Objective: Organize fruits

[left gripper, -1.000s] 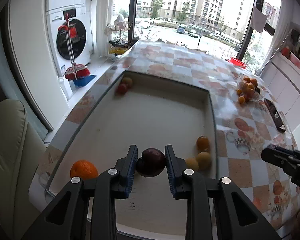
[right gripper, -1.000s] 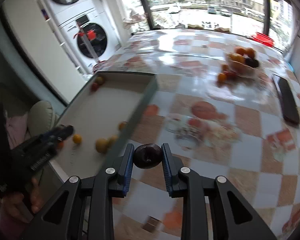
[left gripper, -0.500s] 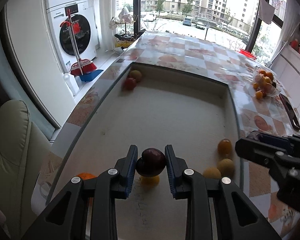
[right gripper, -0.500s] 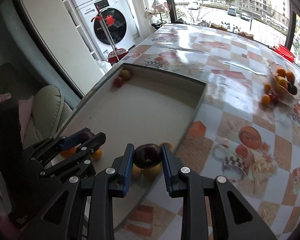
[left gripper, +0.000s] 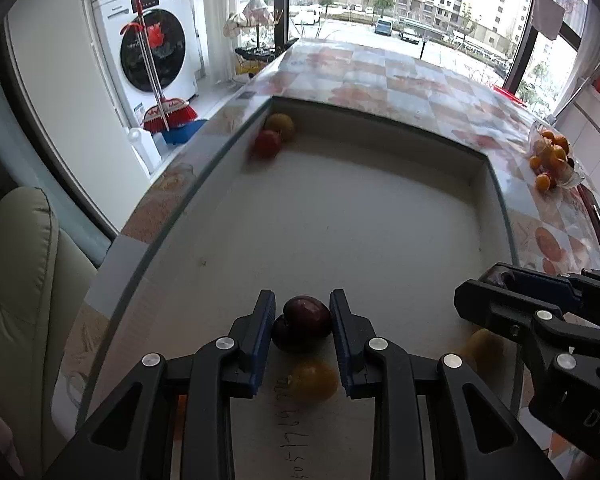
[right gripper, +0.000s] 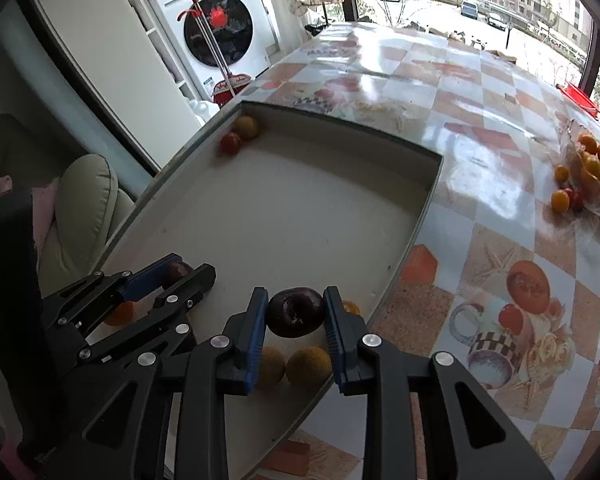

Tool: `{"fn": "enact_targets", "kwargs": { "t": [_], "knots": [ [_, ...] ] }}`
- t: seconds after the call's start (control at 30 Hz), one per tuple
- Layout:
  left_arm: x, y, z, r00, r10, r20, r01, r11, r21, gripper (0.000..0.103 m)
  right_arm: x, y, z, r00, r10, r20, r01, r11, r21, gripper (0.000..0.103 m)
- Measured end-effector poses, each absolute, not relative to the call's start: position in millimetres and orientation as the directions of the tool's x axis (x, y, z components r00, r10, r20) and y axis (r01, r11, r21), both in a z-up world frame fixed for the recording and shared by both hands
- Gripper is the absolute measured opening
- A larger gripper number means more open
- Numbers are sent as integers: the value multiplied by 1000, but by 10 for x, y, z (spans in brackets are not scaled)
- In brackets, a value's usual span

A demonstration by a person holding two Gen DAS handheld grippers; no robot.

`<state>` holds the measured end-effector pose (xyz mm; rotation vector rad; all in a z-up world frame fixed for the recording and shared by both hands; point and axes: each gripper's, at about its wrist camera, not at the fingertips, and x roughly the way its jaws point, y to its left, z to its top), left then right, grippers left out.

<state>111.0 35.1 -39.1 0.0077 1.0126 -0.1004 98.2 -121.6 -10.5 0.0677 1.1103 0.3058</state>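
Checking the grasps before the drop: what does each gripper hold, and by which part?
Each holds a dark plum across its sides between the blue pads: the left gripper one plum, the right gripper, jaws starting to open, another plum.

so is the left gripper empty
No, a dark plum sits clamped between the left gripper's blue pads above the tray.
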Motion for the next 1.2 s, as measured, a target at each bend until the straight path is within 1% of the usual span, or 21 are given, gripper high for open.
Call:
{"fn": "enact_targets", "kwargs": {
  "t": [0.03,0.07,0.1,0.13,0.17,0.2,0.23,0.27,0.3,0.43,0.5,0.53,0.57,0.6,0.63,0.77,0.9,1.2],
  "knots": [
    [1101,344,-389,529,-78,-845,91,995,-35,30,983,-1217,-112,404,278,-871,-208,956,208,35],
    [1094,336,-391,530,-75,-845,94,995,-30,30,977,-1212,-109,405,279,-871,-208,955,210,46],
    [1088,327,-394,527,-72,-847,96,995,-25,41,969,-1209,-99,408,278,-869,-209,956,208,58],
    [1088,328,-393,526,-71,-847,95,995,-24,56,962,-1203,-80,415,276,-867,-212,956,203,62],
    [1078,333,-389,531,-66,-845,88,996,-22,86,954,-1199,-56,423,271,-865,-215,957,195,66],
    [1036,355,-356,560,-48,-827,64,998,-14,90,947,-1197,-38,428,267,-863,-218,958,188,66],
    [1011,378,-332,578,-45,-815,57,998,-15,90,928,-1188,-4,437,262,-861,-226,958,177,68],
    [1002,384,-319,580,-54,-813,64,998,-20,90,915,-1187,21,442,257,-860,-228,959,170,76],
    [994,388,-318,571,-70,-818,74,997,-33,90,905,-1184,36,445,244,-862,-224,962,157,81],
    [971,412,-331,550,-60,-833,63,998,-30,90,869,-1211,58,434,234,-870,-214,965,153,82],
    [950,408,-344,537,-60,-842,64,998,-30,90,830,-1221,56,429,225,-875,-210,967,146,87],
    [915,401,-334,545,-56,-836,68,997,-23,93,813,-1221,50,426,215,-879,-209,969,135,89],
    [911,386,-324,547,-62,-835,74,997,-25,102,792,-1223,39,422,192,-886,-203,973,114,94],
    [886,384,-312,555,-49,-830,70,997,-12,102,778,-1235,40,426,181,-886,-197,975,104,101],
    [850,381,-299,563,-49,-825,74,997,-9,102,761,-1257,43,427,170,-888,-190,977,96,103],
    [776,375,-274,546,-78,-834,102,994,-26,102,714,-1338,71,421,175,-890,-175,979,110,103],
    [690,335,-242,554,-70,-829,113,994,-9,102,659,-1369,109,412,177,-894,-170,979,115,103],
    [497,266,-171,569,-63,-820,133,991,16,102,477,-1305,163,428,157,-890,-200,977,76,103]
  ]
}}
